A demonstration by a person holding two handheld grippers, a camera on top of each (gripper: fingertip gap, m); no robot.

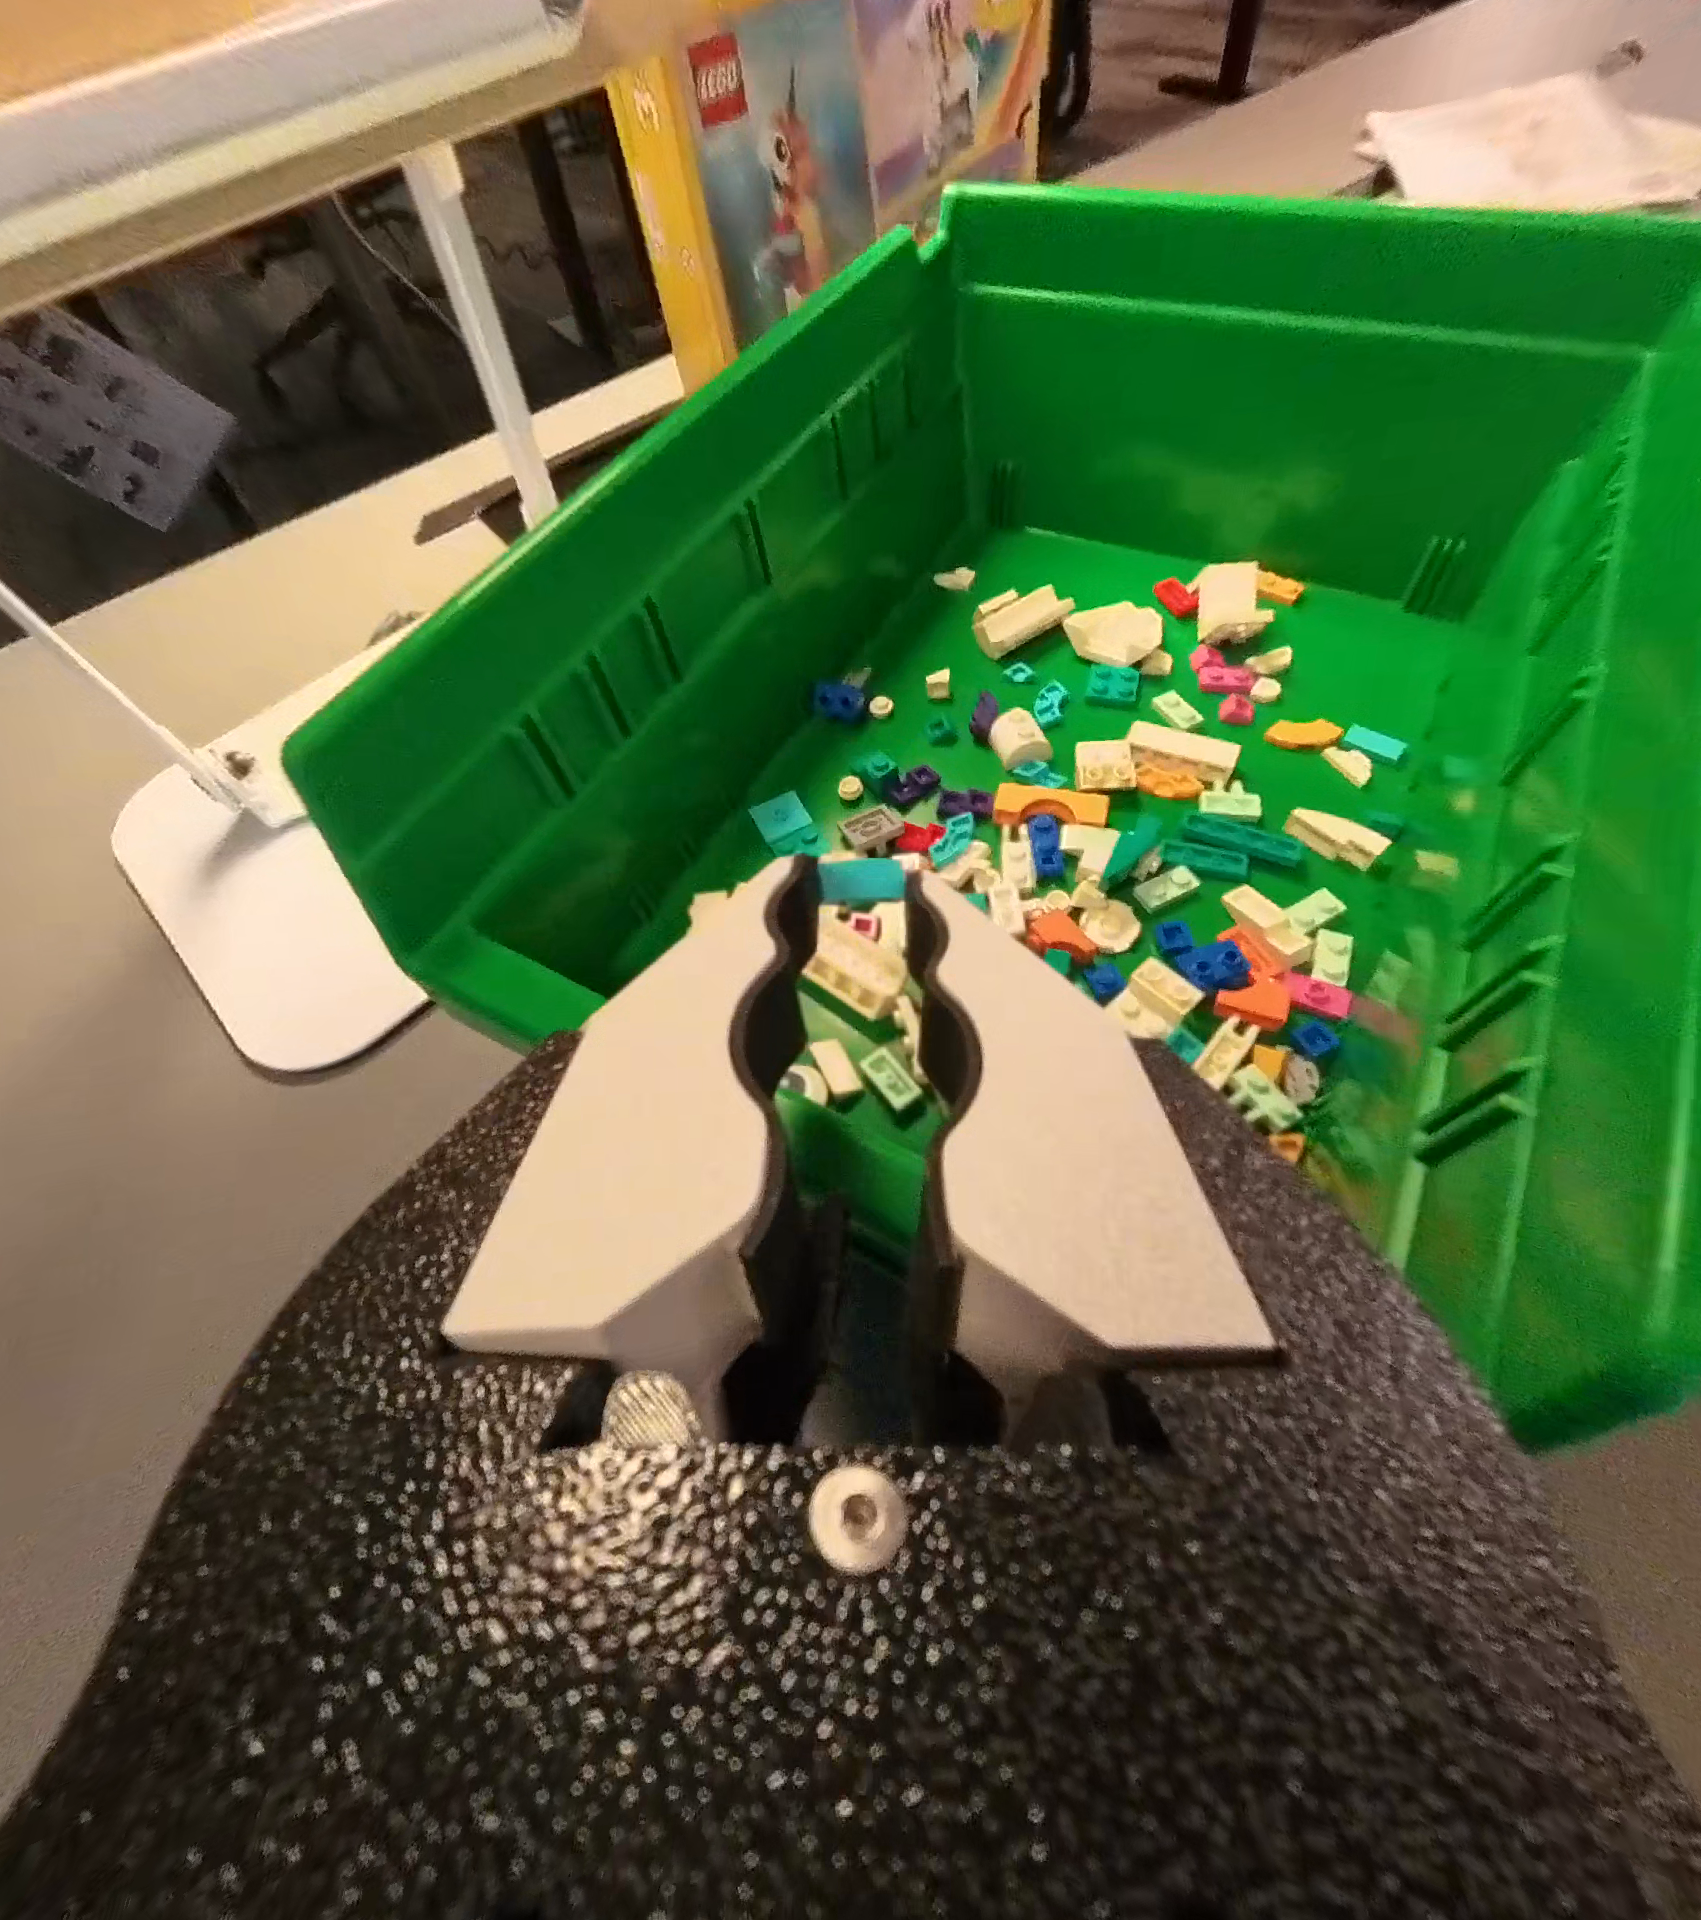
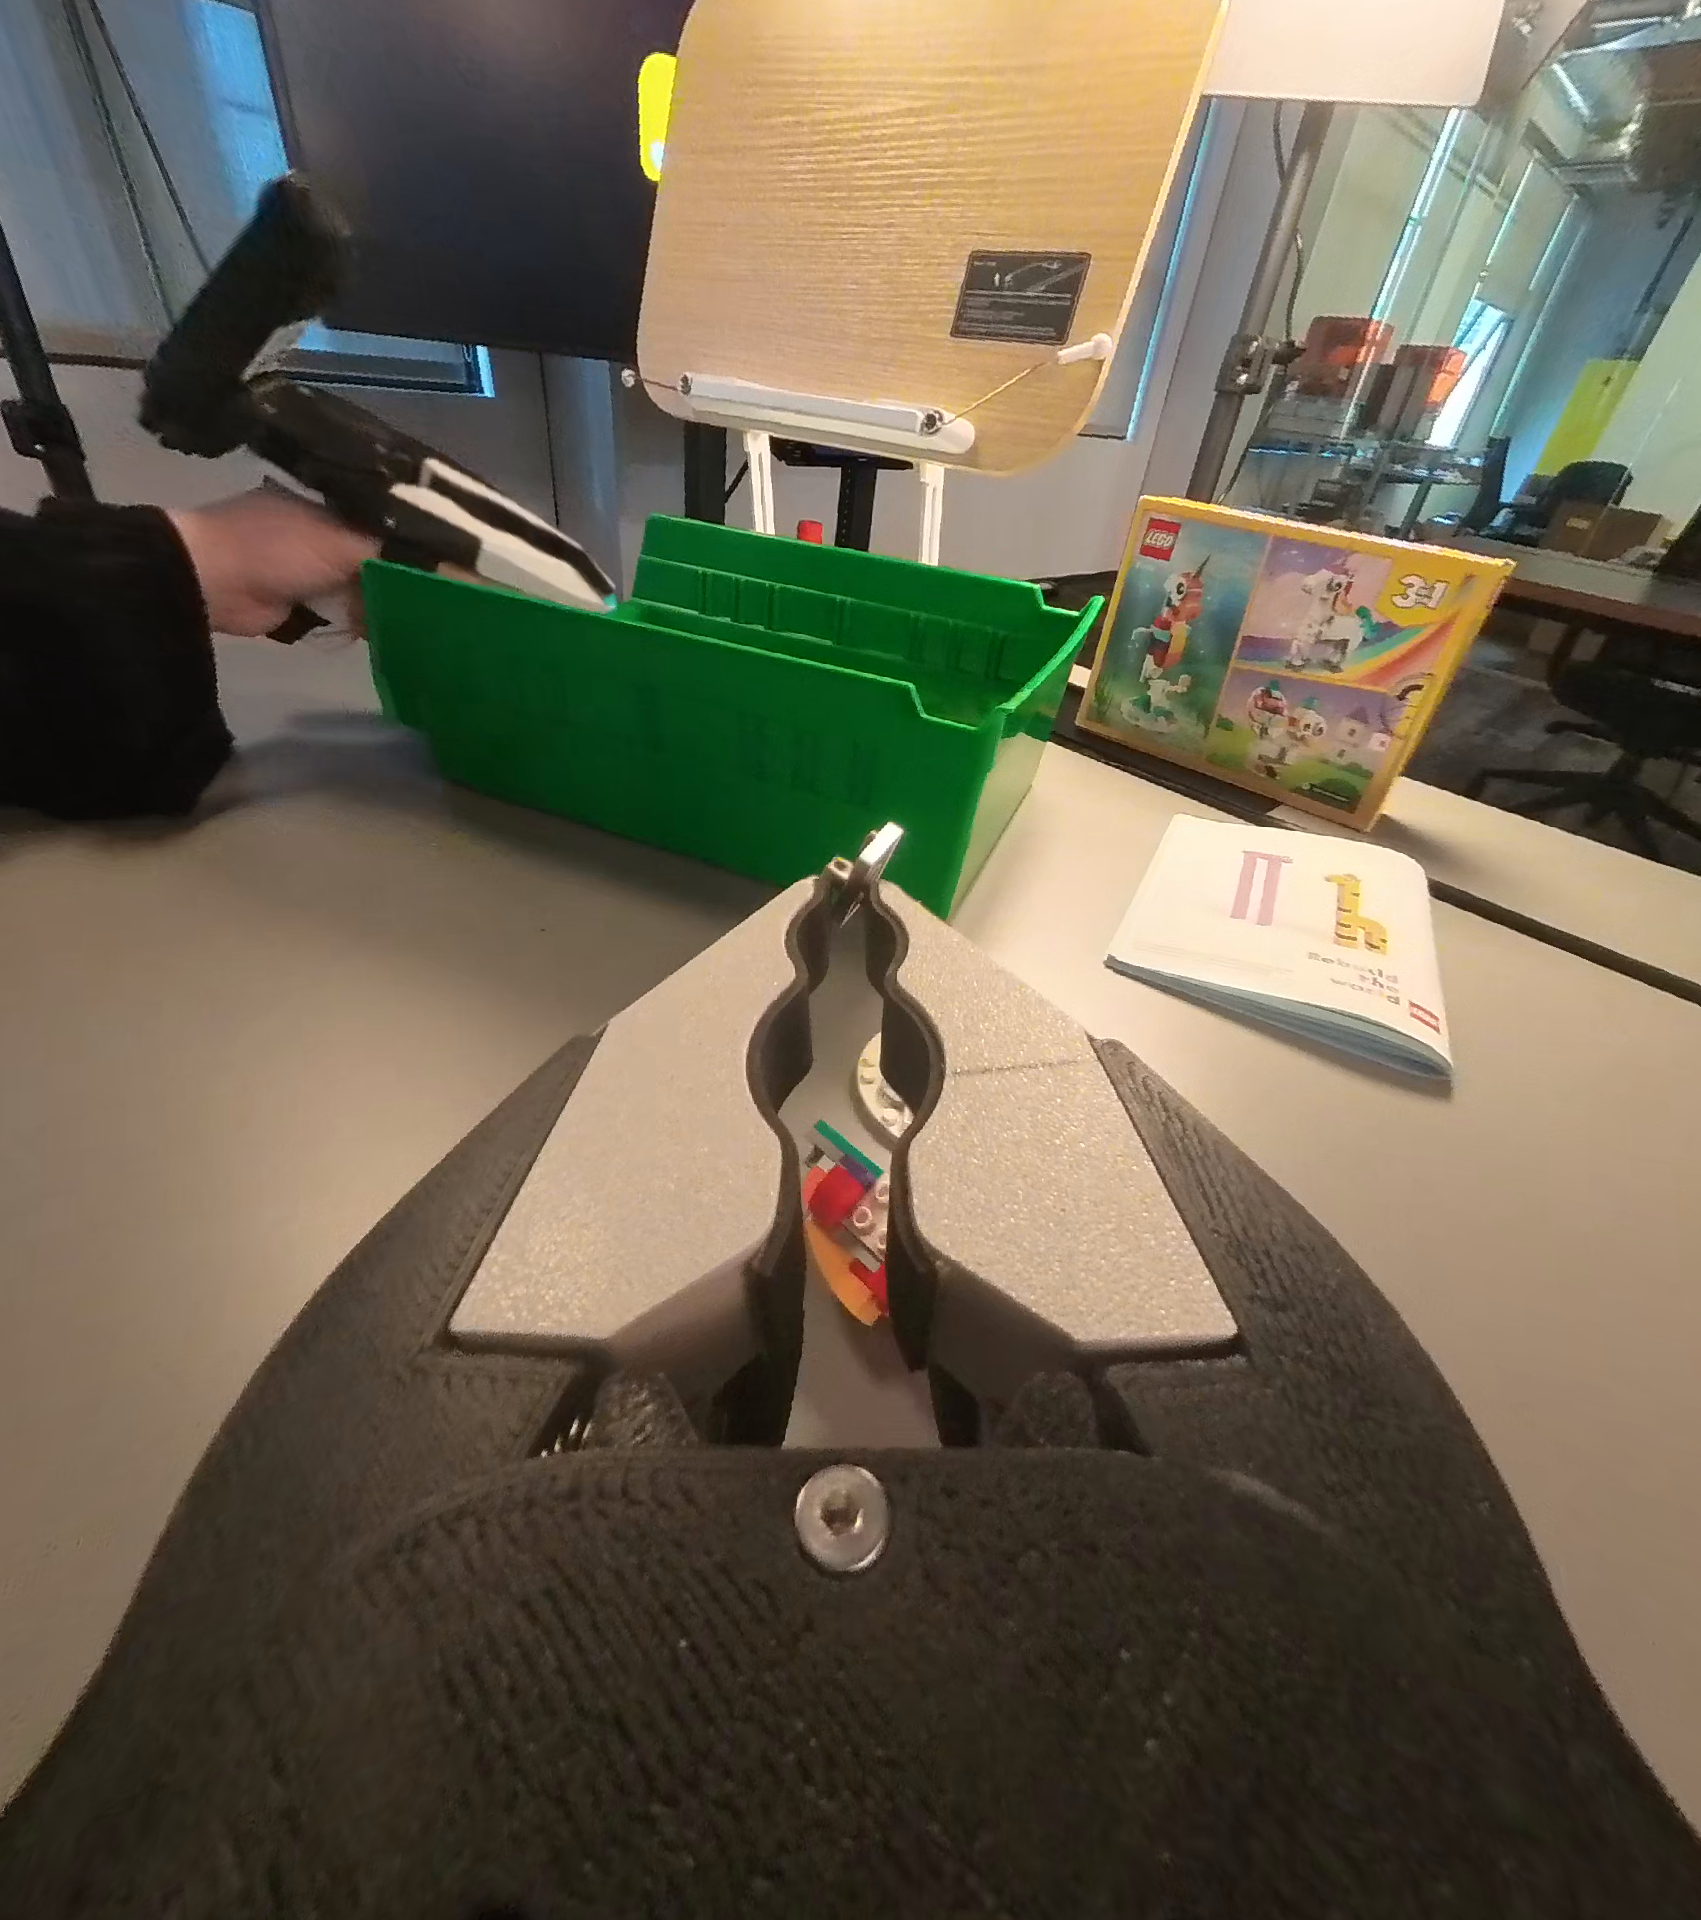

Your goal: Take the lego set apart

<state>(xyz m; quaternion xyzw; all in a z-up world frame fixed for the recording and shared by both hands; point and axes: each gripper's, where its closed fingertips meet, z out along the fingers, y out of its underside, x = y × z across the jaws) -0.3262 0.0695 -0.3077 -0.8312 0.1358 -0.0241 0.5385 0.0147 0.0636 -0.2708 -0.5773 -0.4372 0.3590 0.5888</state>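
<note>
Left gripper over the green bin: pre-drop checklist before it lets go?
1. Left gripper holds a piece: ok, shut on a small teal lego plate at its tips.
2. Tips above the green plastic bin: ok, loose mixed-colour lego pieces lie below.
3. Bin upright on the grey table: ok.
4. Right gripper out of the way: ok, apart from the bin, shut on a thin grey lego piece.
5. Remaining multicolour lego assembly: cannot tell how much is left; only a sliver shows between the right fingers.
</note>
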